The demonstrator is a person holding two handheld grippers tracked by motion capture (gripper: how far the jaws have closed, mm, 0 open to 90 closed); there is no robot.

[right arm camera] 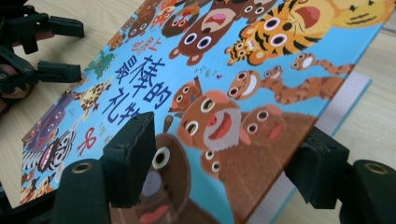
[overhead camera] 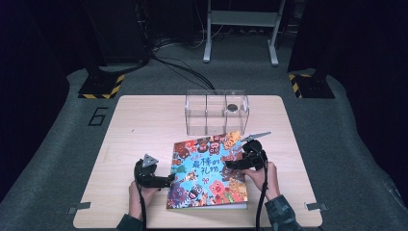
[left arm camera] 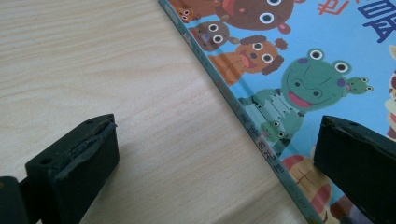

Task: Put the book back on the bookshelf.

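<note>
The picture book [overhead camera: 208,171] lies near the front edge of the wooden table [overhead camera: 139,120], its bright cover of cartoon animals facing up and its spine toward the left gripper [overhead camera: 169,178]. That gripper sits at the spine side, its jaws set wide apart: in the left gripper view one jaw is over bare wood and the other over the cover, with the spine [left arm camera: 243,112] running between them and nothing gripped. The right gripper [overhead camera: 230,165] is over the book's right edge. In the right gripper view the cover [right arm camera: 243,93] appears tilted up off the page beneath, and the jaws straddle its corner, one above and one below; they stand parted and seem not to press on it. A clear plastic box [overhead camera: 216,111] with compartments stands behind the book, a small dark object [overhead camera: 232,107] in its right compartment.
</note>
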